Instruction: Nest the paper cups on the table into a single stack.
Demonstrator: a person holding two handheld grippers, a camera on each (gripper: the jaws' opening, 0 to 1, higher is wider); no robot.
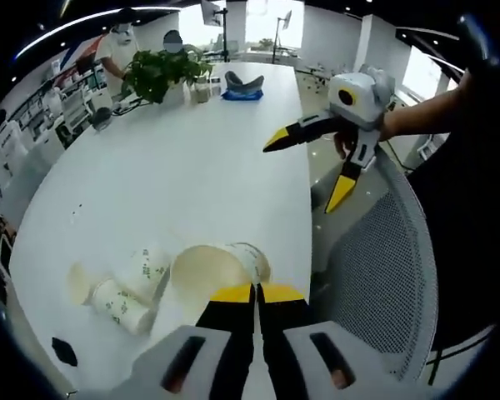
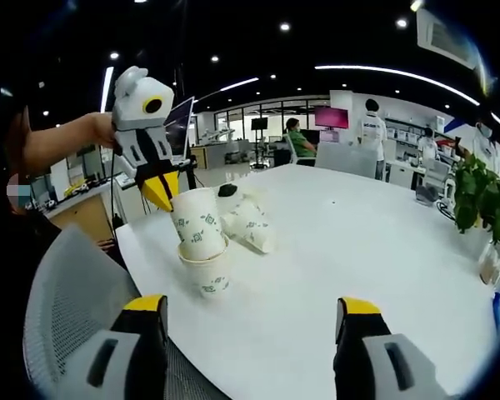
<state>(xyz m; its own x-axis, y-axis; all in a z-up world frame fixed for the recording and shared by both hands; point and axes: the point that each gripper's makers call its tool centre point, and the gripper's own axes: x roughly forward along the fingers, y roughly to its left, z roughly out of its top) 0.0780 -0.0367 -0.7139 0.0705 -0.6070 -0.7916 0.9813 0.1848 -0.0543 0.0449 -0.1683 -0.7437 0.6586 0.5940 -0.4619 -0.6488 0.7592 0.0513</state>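
The left gripper [image 2: 160, 193] is clamped on the rim of a paper cup [image 2: 198, 223], which sits tilted, part-way down into a second upright cup [image 2: 208, 275] at the near edge of the white table [image 2: 358, 250]. In the left gripper view its yellow-tipped jaws are together over the lip of that held cup [image 1: 212, 275], whose pale open mouth faces the camera. More cups lie on their sides just beyond: a loose cluster [image 2: 248, 223] in the right gripper view, and two printed cups [image 1: 125, 304] with a third [image 1: 154, 265] to the left of the held one in the left gripper view. The right gripper [image 1: 317, 162] hangs in the air over the table's right edge, jaws spread wide apart and holding nothing. These cups look very light and thin-walled, so a hard pinch would probably crease the wall. The rolled rim is likely the stiffest hold. Lying cups may roll or skid when nudged, and a tilted cup may jam rather than seat.
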